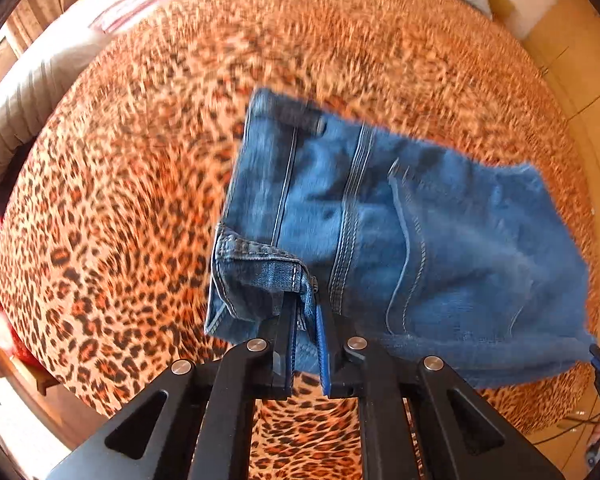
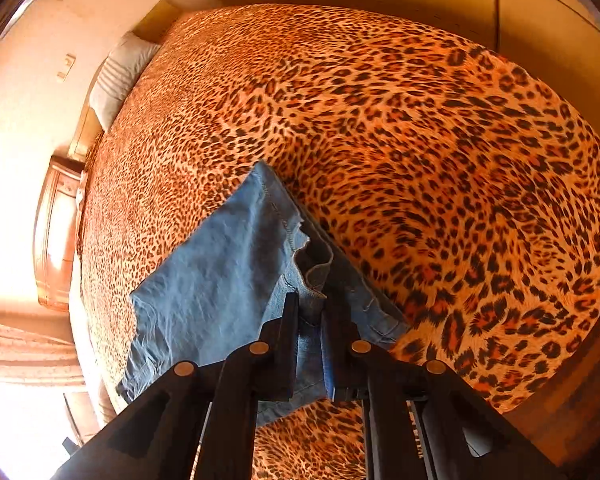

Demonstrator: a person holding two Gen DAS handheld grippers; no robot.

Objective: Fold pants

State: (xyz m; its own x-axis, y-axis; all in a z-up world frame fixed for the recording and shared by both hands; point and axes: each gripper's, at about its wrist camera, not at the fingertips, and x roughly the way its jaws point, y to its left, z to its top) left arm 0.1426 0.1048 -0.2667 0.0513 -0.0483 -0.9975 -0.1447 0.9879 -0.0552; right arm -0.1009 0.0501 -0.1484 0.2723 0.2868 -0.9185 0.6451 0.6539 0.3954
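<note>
Leopard-print bedspread (image 1: 120,200) lies under folded jeans (image 1: 380,220), pinched by left tongs (image 1: 306,312) and right tongs (image 2: 310,312).

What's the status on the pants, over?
Left gripper shut on jeans waistband. Right gripper shut on denim edge. Jeans lifted over leopard bedspread. Nothing obstructing.

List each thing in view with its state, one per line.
Jeans: folded, lifted above the bed, gripped at two spots.
Left tongs: shut on the jeans' waistband end.
Right tongs: shut on the jeans' edge.
Leopard-print bedspread: spread flat on the bed.
</note>
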